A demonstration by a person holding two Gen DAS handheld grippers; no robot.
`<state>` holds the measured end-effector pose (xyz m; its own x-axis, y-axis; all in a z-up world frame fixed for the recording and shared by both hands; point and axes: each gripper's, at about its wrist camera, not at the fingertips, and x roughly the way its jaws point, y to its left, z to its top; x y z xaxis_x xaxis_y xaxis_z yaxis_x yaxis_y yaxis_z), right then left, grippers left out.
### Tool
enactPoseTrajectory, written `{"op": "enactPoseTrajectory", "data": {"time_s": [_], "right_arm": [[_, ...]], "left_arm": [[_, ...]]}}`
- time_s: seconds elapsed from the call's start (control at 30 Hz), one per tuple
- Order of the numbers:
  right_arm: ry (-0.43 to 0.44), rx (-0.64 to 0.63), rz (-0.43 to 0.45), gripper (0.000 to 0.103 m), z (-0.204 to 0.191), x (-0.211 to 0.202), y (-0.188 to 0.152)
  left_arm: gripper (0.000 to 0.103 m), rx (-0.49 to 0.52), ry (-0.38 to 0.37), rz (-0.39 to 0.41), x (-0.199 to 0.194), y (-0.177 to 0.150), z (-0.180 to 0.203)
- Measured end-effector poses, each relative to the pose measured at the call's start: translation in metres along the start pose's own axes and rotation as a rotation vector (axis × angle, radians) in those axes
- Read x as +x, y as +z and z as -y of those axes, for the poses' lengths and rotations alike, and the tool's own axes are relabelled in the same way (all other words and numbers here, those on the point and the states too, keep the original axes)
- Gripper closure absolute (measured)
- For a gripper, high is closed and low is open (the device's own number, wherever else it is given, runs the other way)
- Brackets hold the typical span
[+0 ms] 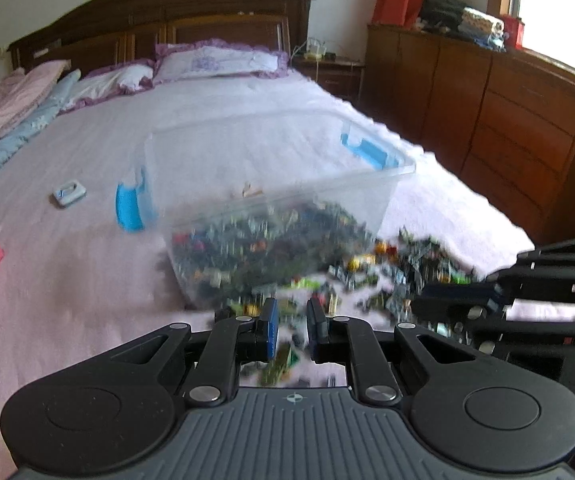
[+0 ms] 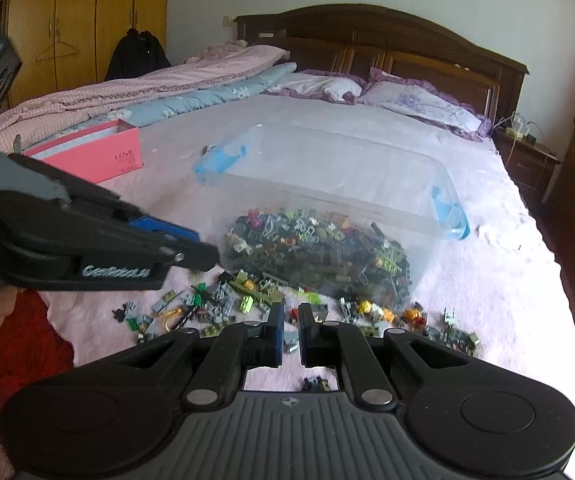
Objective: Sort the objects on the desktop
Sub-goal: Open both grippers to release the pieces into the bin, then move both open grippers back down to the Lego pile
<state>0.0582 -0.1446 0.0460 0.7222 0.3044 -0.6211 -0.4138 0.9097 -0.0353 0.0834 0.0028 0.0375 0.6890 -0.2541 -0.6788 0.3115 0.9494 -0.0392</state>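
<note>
Bricks (image 2: 215,308), small and loose, lie scattered on the pink bedsheet (image 2: 487,280) directly ahead of both claws. Right gripper (image 2: 290,332) is closed and empty; left gripper (image 1: 291,330) is nearly closed, grip unconfirmed through blur. Beyond, the clear bin (image 2: 367,176) sits tipped, evidently spilling its load for sorting.

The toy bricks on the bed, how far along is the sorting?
Done: most bricks sit heaped inside the clear plastic bin. In hand: nothing that I can see; the right gripper has its jaws shut and empty, and the left gripper hovers with its jaws nearly shut, also empty. Left: the loose bricks scattered on the pink bedcover in front of the bin.
</note>
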Motion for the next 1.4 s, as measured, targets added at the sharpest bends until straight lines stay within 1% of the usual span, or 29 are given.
{"op": "enactPoseTrajectory", "data": {"time_s": [0.27,0.43,0.53,0.63,0.73,0.9,1.1,1.23,1.4], "right_arm": [[0.019,0.045,-0.093,0.095,-0.004,0.008,-0.038],[0.028,0.055,-0.174,0.095,-0.011,0.014,-0.067],[0.038,0.062,-0.214,0.094,-0.013,0.018,-0.080],[0.039,0.074,-0.226,0.094,-0.013,0.019,-0.084],[0.041,0.084,-0.231,0.091,-0.013,0.018,-0.087],[0.032,0.079,-0.231,0.088,-0.012,0.021,-0.088],[0.022,0.054,-0.234,0.086,-0.013,0.042,-0.083],[0.016,0.054,-0.244,0.080,-0.013,0.053,-0.086],[0.019,0.079,-0.236,0.080,-0.009,0.054,-0.088]], "left_arm": [[0.086,-0.046,-0.006,-0.148,0.012,-0.054,-0.005],[0.086,-0.051,-0.003,-0.206,0.016,-0.075,-0.008],[0.086,-0.058,-0.004,-0.217,0.019,-0.078,-0.010],[0.086,-0.050,-0.006,-0.220,0.020,-0.080,-0.008],[0.085,-0.041,-0.008,-0.228,0.022,-0.084,-0.006],[0.085,-0.046,-0.008,-0.237,0.022,-0.088,-0.006],[0.084,-0.053,-0.007,-0.236,0.021,-0.089,-0.008],[0.084,-0.051,-0.015,-0.235,0.022,-0.088,-0.007],[0.084,-0.029,-0.051,-0.215,0.028,-0.079,0.001]]}}
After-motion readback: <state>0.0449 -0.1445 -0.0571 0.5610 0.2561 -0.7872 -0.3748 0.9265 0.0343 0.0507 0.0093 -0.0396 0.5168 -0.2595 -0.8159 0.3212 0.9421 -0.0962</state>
